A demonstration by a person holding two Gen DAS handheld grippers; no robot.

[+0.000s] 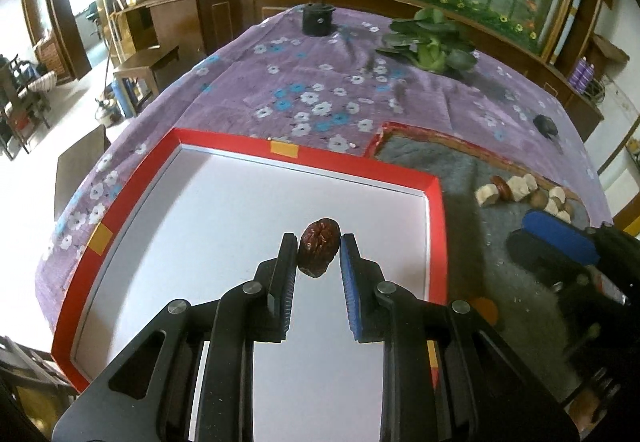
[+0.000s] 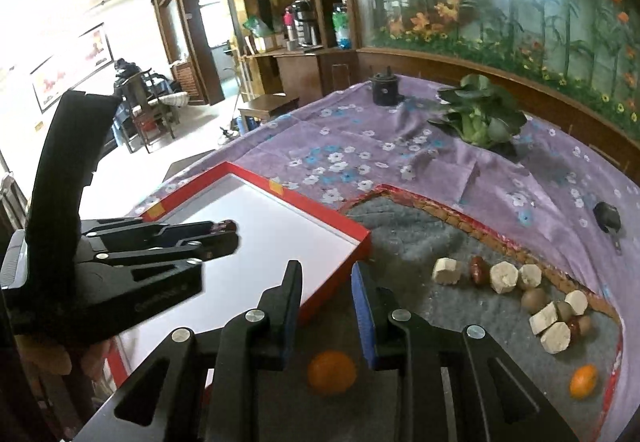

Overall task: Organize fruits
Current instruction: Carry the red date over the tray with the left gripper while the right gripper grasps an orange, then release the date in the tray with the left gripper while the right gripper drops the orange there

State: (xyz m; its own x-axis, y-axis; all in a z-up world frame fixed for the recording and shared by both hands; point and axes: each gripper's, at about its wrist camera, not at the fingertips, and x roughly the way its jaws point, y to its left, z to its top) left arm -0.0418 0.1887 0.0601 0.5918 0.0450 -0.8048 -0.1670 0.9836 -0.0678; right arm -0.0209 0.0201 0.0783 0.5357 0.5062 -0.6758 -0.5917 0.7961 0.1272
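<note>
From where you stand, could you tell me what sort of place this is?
Probably a home's living or dining room: a table under a flowered cloth, a wooden sideboard with a thermos and bottles, and a large floral mural on the wall.

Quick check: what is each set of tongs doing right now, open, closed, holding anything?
Left tongs: closed on a wrinkled dark red date, above the red-rimmed tray.
Right tongs: nearly closed, holding nothing; an orange lies on the mat below.

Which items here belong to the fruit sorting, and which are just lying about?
Job: left gripper holding a red date; red tray; oranges; fruit pile; right gripper, empty.

Lying about: leafy greens; black pot; small black object.
</note>
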